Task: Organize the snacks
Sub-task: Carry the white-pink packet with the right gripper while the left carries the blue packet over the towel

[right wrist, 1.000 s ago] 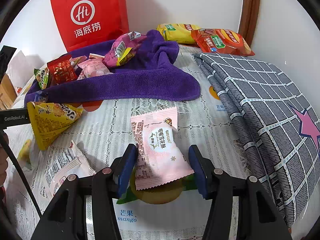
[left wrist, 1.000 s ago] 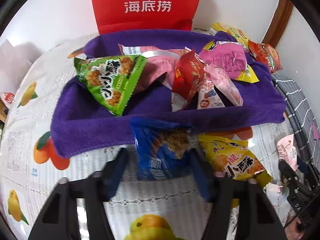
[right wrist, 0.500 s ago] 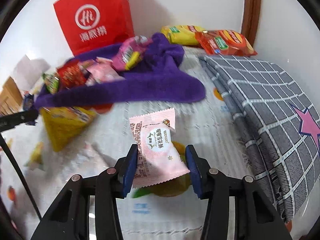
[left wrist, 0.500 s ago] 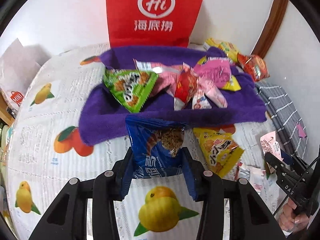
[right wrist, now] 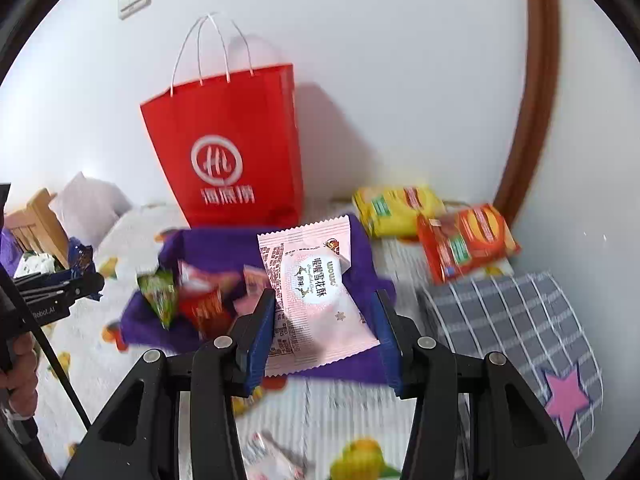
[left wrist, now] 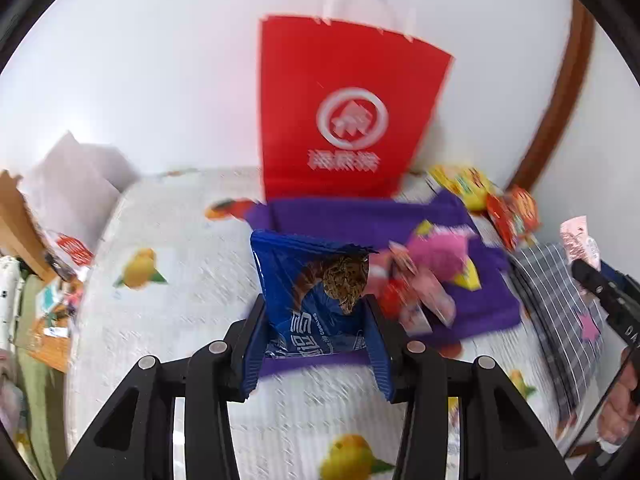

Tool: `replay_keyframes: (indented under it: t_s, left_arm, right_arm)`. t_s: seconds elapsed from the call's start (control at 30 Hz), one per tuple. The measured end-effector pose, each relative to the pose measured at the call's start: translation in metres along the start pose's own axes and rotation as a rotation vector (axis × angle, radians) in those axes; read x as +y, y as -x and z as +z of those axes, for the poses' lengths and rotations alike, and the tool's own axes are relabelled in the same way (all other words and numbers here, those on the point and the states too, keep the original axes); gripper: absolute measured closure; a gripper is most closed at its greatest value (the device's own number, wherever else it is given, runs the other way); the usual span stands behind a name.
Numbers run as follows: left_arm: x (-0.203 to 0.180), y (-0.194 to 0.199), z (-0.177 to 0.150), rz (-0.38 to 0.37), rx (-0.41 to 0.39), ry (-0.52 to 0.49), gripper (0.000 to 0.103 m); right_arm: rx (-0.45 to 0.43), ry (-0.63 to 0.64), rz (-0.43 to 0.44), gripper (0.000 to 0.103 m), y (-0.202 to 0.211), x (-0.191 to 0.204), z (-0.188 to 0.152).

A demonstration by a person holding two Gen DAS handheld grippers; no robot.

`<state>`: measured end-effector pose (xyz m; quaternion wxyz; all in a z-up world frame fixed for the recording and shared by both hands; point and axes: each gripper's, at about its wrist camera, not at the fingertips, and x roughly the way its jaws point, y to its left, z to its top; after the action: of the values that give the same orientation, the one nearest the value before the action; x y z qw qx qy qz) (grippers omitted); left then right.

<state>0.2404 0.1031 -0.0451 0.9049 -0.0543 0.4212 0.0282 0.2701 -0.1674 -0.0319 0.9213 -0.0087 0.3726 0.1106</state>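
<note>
My left gripper (left wrist: 316, 344) is shut on a blue snack packet (left wrist: 314, 292) and holds it in the air above the table. My right gripper (right wrist: 326, 340) is shut on a pink snack packet (right wrist: 316, 292) and holds it up over the purple towel (right wrist: 360, 248). Several snack packets lie on the purple towel (left wrist: 360, 216), among them a green one (right wrist: 158, 292) and a red one (right wrist: 204, 308). A red paper bag (left wrist: 344, 120) stands upright behind the towel against the wall; it also shows in the right wrist view (right wrist: 232, 152).
A yellow packet (right wrist: 396, 208) and an orange-red packet (right wrist: 464, 240) lie at the back right corner. A grey checked cloth (right wrist: 520, 320) covers the right side. The fruit-print tablecloth (left wrist: 168, 320) spreads left. A white packet (right wrist: 272, 460) lies near the front.
Both grippers have risen from the table with their packets and tilted up toward the red bag. The left closed on the blue packet; the right closed on the pink packet.
</note>
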Motion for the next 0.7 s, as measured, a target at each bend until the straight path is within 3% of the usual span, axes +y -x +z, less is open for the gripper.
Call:
replay_keyframes:
  t_s: [0.23,0.47,0.6,0.7]
  left_arm:
    - [0.016,-0.007,0.039,0.032,-0.033,0.047,0.06]
    - [0.015,-0.033,0.059,0.047,-0.042,0.044,0.06]
    - [0.021,-0.055,0.065,0.016,-0.014,0.089,0.06]
    - [0.026,-0.069,0.061,0.034,0.016,0.083,0.06]
  right_arm:
    - [0.02,-0.044,0.096,0.056,-0.033,0.013,0.042]
    - [-0.029,0.053,0.106,0.056,-0.048,0.048,0.068]
    - [0.057,0.027,0.152,0.056,-0.08,0.046,0.068]
    - [0.121,-0.003,0.176,0.056,-0.105,0.038,0.062]
